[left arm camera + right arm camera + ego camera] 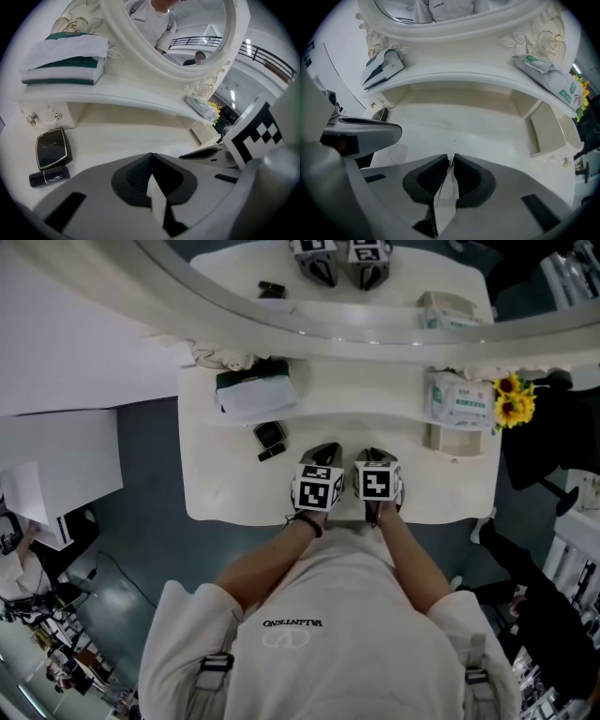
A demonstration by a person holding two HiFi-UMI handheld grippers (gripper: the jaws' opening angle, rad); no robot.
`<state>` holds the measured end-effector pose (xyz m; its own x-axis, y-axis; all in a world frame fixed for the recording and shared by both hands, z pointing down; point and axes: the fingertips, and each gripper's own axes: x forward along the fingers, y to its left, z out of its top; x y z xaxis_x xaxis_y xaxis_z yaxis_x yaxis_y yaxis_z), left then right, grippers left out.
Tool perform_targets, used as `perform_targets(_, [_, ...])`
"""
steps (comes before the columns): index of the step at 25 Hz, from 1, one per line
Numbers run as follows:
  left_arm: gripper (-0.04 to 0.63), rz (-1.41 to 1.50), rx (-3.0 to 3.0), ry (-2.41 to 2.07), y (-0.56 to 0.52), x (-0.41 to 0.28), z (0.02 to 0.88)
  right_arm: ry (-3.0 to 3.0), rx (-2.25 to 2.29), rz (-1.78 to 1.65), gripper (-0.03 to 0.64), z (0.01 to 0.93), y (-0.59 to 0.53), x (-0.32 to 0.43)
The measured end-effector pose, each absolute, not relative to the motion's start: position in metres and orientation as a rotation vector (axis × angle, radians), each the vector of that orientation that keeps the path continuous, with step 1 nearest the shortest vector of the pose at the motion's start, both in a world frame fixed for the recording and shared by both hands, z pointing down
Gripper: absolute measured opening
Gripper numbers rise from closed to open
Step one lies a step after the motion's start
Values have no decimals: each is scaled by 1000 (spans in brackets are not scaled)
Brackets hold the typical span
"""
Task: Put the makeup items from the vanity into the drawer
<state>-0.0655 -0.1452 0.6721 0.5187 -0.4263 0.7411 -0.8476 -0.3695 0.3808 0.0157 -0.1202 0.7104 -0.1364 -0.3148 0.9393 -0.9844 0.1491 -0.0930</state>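
Observation:
On the white vanity top [225,484], left of my grippers, a black compact [270,434] lies with a black lipstick tube [272,453] just in front of it. The left gripper view shows the same compact [51,148] and tube [48,176] at its lower left. My left gripper [325,450] [151,158] hovers over the front middle of the top, shut with nothing in it. Right beside it is my right gripper [371,455] [451,160], its jaws all but touching and holding nothing. Neither gripper touches the makeup.
A folded green and white cloth [255,388] lies on the raised shelf at the left, a tissue pack [459,401] on the right. Sunflowers [514,401] stand off the right end. A small drawer front with knobs [44,117] sits under the left shelf. The oval mirror [375,277] rises behind.

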Motion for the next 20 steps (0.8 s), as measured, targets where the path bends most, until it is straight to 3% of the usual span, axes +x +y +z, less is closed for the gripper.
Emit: perform_targets(20, [2,694,2034,-1028,-129,-44,656,-1691,1387,1001,57,677,-115,32])
